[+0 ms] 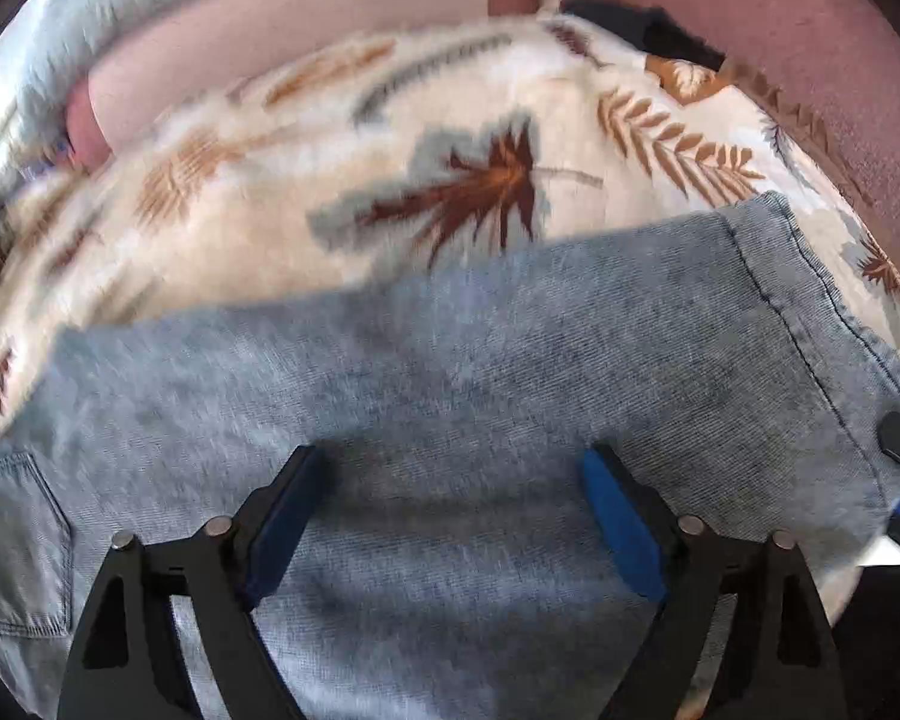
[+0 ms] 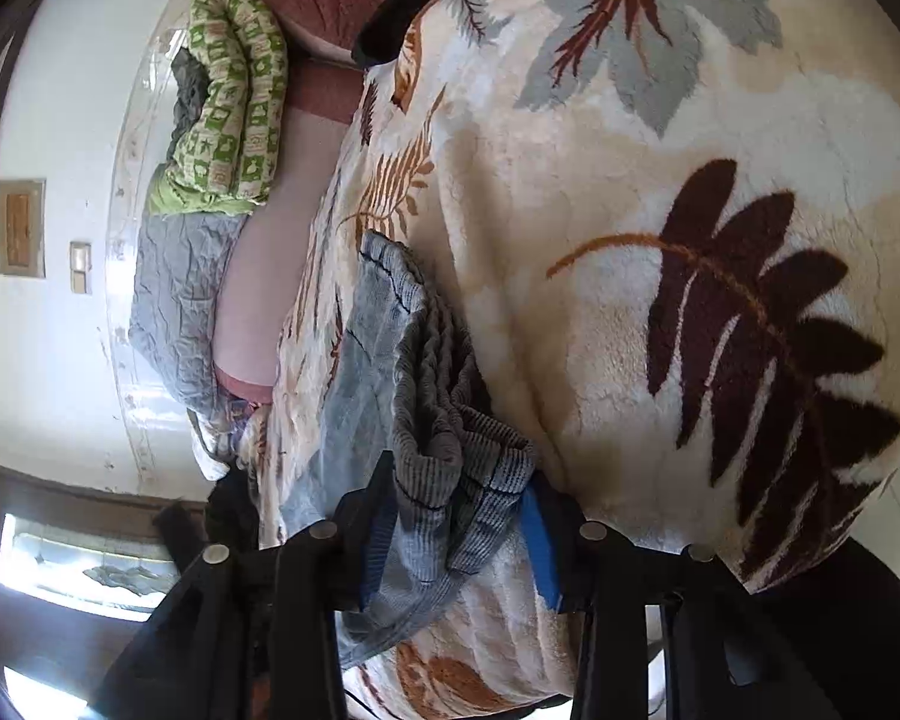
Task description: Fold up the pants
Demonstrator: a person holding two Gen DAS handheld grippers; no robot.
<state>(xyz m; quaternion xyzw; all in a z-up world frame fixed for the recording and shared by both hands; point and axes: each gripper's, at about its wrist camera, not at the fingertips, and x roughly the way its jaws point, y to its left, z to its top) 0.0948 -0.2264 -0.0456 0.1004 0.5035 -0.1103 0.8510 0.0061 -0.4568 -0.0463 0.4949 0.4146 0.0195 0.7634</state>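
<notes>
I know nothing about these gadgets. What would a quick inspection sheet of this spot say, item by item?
Surface: leaf-patterned blanket spread over a pink couch.
Job's things: blue jeans lying on the blanket.
Clutter: green patterned quilt, grey cloth, dark item.
Tongs: left tongs open above the denim; right tongs pinching bunched hem.
Cables: nothing seen.
Surroundings: white wall, window.

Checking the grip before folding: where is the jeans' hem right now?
In the right wrist view the jeans' hem sits low and centre, bunched between the right gripper's fingers, on the leaf-print blanket.
</notes>
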